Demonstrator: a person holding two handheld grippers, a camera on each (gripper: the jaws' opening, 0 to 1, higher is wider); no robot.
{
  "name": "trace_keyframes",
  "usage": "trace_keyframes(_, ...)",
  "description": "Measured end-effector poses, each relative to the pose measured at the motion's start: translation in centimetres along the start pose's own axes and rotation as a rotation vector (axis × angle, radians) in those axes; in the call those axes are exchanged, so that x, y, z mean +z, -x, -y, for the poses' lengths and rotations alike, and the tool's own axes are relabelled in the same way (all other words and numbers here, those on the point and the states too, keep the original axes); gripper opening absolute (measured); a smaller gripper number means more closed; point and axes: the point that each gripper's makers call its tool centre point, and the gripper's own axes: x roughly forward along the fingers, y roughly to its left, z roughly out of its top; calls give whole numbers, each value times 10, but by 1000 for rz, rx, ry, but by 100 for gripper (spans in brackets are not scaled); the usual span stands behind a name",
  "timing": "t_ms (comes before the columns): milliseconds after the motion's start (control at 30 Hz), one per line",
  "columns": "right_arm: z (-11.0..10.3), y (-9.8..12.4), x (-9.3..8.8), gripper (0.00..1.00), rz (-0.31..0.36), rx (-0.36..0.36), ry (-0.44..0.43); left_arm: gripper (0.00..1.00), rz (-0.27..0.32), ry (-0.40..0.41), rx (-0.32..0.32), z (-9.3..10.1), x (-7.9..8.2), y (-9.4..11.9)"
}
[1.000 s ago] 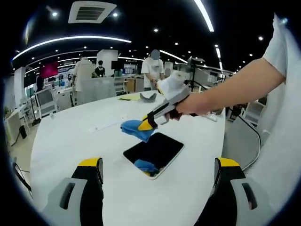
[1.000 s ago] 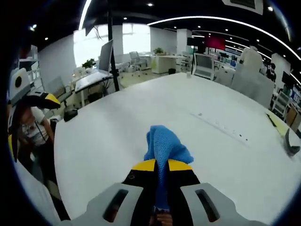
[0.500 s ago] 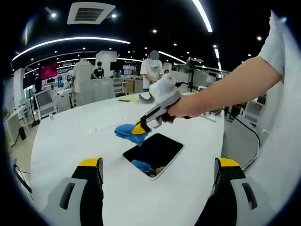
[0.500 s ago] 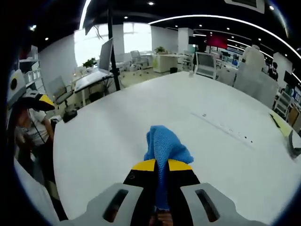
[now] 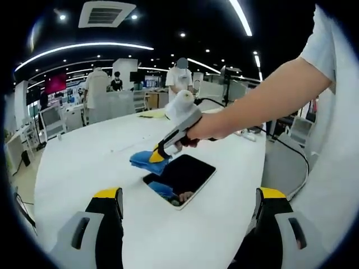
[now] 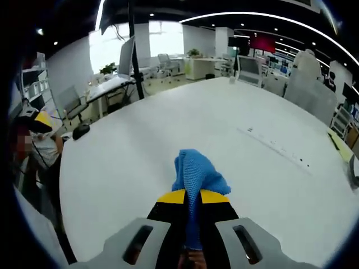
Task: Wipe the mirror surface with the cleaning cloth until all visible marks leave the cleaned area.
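White round surface in an open office, with a dark mirror lying flat near its edge.
No writing can be read. A bare forearm reaches in from the right of the left gripper view, its hand tilting the right tool down; that tool's jaws are pinched tight on a blue cleaning cloth, which sits at the mirror's far corner. The left tool hovers with jaws spread wide, holding nothing. People stand among desks behind.
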Motion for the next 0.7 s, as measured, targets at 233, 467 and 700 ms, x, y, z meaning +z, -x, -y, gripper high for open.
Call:
trace_keyframes(233,-7,-17,-8,3,-26,13,-6,99,-8,7,-3,-1,-2,1)
trace_keyframes(467,-4,-34,-17,3,-50,6,-19,99,-21,4,1,-5,-5,4)
trace_keyframes(700,-6,-43,-15,3,-47,9,-14,99,-37,17,8,-7,-11,9)
